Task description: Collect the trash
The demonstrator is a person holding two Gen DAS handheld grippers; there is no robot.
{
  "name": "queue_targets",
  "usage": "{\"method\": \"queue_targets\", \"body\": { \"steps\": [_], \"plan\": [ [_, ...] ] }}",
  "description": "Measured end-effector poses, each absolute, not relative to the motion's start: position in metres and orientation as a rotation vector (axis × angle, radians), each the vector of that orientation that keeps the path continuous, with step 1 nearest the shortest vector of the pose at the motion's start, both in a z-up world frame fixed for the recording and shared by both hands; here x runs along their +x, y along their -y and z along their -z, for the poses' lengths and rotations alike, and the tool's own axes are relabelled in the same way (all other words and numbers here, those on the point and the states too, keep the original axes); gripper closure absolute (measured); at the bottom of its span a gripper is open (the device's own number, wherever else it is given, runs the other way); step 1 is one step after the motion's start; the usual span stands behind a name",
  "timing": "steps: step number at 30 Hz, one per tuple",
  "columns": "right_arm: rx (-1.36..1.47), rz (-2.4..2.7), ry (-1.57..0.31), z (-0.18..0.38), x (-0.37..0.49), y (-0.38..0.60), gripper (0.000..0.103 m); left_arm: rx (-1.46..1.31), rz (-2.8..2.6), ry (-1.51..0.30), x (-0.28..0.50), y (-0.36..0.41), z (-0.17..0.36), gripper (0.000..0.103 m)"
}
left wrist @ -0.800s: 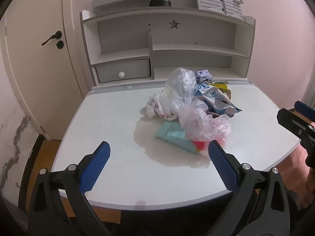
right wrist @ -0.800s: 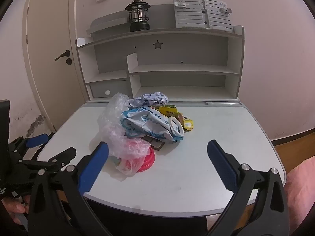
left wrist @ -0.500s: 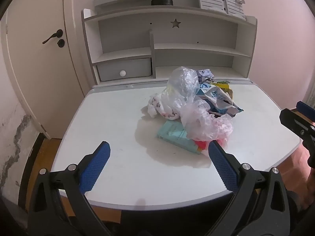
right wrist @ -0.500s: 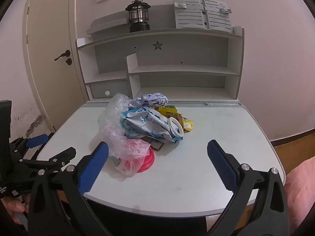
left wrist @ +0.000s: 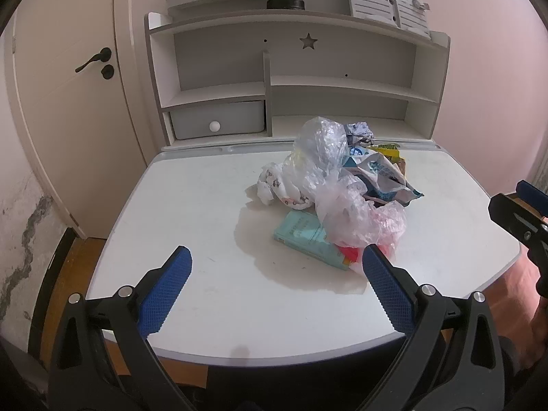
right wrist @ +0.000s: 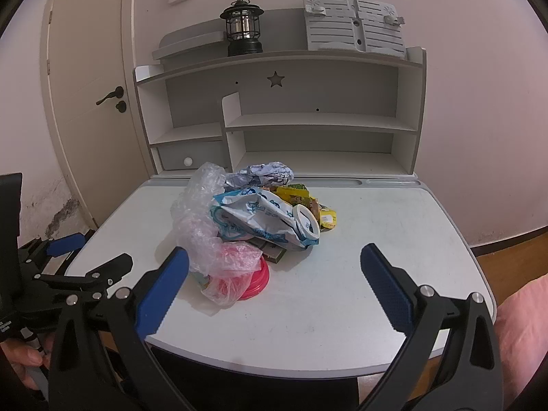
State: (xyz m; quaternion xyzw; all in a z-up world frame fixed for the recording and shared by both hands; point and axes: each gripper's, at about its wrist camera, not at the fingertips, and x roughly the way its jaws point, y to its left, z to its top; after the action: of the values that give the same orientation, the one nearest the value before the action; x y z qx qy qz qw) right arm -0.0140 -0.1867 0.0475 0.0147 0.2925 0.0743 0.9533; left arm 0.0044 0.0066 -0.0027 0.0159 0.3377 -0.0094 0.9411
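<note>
A heap of trash lies on the white desk (left wrist: 212, 212): a clear plastic bag (left wrist: 322, 157), a pinkish bag (left wrist: 363, 219) over a red lid (right wrist: 257, 275), a teal box (left wrist: 304, 236), a blue-and-white pouch (right wrist: 267, 215), yellow wrappers (right wrist: 298, 197) and crumpled paper (right wrist: 263, 174). My left gripper (left wrist: 275, 287) hangs open above the desk's near edge, short of the heap. My right gripper (right wrist: 274, 289) is open too, over the front edge, with the pink bag just beyond its left finger. Nothing is between either pair of jaws.
A shelf unit (right wrist: 308, 123) with a small drawer (left wrist: 219, 120) stands at the desk's back; a lantern (right wrist: 243, 27) and a grey rack (right wrist: 352, 24) sit on top. A door (left wrist: 68, 102) is at the left. The desk's front and right side hold nothing.
The left wrist view has tilted slightly, so the heap sits a little lower in it. The right wrist view is almost the same. Both grippers stay open.
</note>
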Motion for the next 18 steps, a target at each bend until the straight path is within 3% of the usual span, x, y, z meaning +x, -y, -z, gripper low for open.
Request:
{"method": "queue_targets", "body": {
  "steps": [18],
  "plan": [
    [0.024, -0.157, -0.592, -0.0477, -0.0149, 0.1849, 0.006, 0.031, 0.022, -0.696, 0.0047, -0.006, 0.0042, 0.006]
  ]
}}
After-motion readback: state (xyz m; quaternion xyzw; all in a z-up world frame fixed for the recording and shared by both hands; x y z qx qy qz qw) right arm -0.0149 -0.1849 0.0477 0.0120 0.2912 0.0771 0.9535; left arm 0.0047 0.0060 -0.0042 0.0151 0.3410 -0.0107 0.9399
